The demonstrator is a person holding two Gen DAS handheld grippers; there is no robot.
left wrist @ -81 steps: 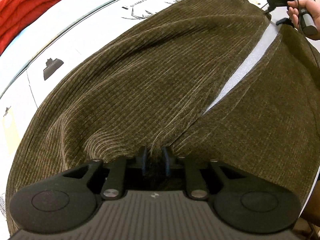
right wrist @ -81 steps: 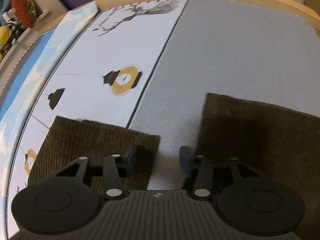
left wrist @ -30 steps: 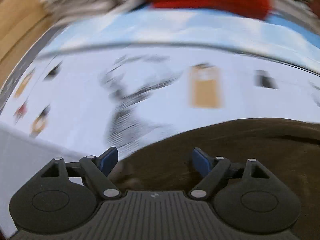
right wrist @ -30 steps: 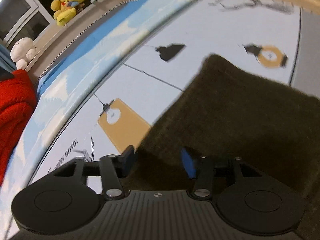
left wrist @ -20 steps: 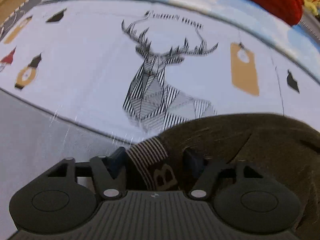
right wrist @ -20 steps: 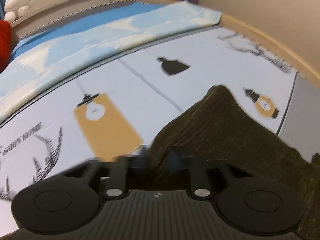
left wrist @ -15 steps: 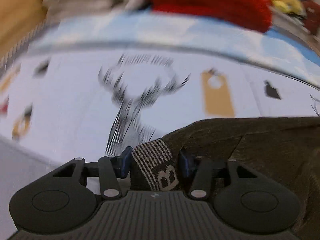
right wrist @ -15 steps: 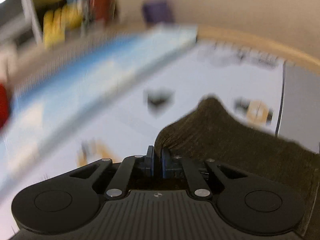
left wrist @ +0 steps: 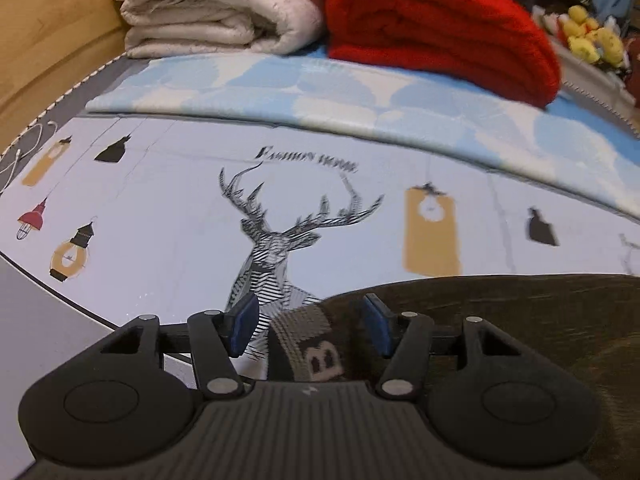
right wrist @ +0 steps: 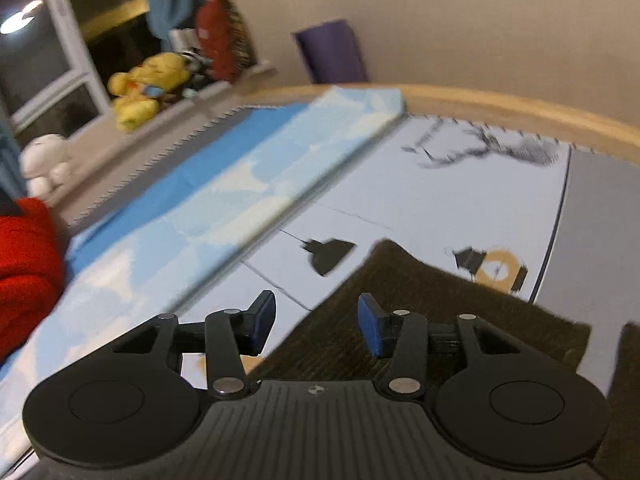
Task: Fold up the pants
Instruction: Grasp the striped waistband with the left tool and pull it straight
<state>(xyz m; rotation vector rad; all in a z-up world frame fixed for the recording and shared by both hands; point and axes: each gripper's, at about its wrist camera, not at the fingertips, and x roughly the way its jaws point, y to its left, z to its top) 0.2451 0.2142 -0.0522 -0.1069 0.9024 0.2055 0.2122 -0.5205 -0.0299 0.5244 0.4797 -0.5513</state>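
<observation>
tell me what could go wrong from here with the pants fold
1. Both grips look released: the left hand-held gripper is opening, its pads clear of the striped waistband, so the brown corduroy pants may slump out of the fold.
2. The right hand-held gripper is opening too, pads off the cloth; the pant leg lies skewed across the printed bedsheet, so edges may not line up.

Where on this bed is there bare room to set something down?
The printed sheet lies bare around the deer print, between the brown pants and the folded blue cloth. The grey strip beside the pants is free too. Behind the blue cloth it is crowded: white quilt, red blanket.
</observation>
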